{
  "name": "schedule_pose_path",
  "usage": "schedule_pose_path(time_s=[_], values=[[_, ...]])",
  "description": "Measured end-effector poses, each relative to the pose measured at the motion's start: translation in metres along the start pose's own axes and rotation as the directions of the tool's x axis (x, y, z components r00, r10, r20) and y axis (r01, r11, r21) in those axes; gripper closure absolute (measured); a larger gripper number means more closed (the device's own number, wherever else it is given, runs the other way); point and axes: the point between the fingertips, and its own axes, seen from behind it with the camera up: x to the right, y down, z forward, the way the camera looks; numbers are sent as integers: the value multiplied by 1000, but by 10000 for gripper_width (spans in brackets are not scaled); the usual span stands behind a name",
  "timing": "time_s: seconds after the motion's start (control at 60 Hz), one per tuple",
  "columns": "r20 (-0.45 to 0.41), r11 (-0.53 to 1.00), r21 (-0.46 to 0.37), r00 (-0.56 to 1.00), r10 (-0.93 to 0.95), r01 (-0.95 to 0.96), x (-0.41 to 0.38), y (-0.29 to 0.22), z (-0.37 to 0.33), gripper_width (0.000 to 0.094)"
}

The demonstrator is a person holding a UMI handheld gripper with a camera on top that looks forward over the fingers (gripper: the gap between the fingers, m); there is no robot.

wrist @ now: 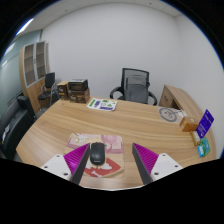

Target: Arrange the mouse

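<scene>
Walls of plain white are closing the room around us, and we are looking across a large wooden table (70, 125) that is taking up most of the floor. Behind it a black office chair (133, 84) is standing against the far wall, a wooden cabinet (36, 70) with shelves is rising off to one side, and cardboard boxes (72, 90) are sitting at the table's far edge. Further along the tabletop we are seeing a flat printed sheet (101, 104), a round grey object (170, 116) that we cannot identify, and a purple box (204, 124) near the table's end, with a small green item beside it that is too small to make out. Nearer to us a pinkish mat or pad of sheets (96, 142) is lying on the wood, its printed pattern hard to read and its near part hidden. The gripper (110, 162) is holding its fingers wide apart and is gripping nothing; the purple pads (148, 157) are facing each other across a broad gap. The mouse (97, 153), black, is resting on the mat between the fingers, close beside the left one, not visibly pressed by either. Its long axis is running away from us, roughly in line with the fingers; we cannot tell which end is its front.
</scene>
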Motion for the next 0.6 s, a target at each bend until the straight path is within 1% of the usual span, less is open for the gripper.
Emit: schedule_pose_path(time_s=[0.067,0.133,0.267,0.483,0.6], values=[[-3,1000,10,1000,21,-21,21,-3,-38,67],[-24,999,18,999,38,-38,46,-1,-75,67],[-51,997,18,996,76,-75,88,15,-136,70],[-119,995,36,988,97,-94,150,47,-203,68],[-141,994,46,984,109,-103,172,60,-230,70]])
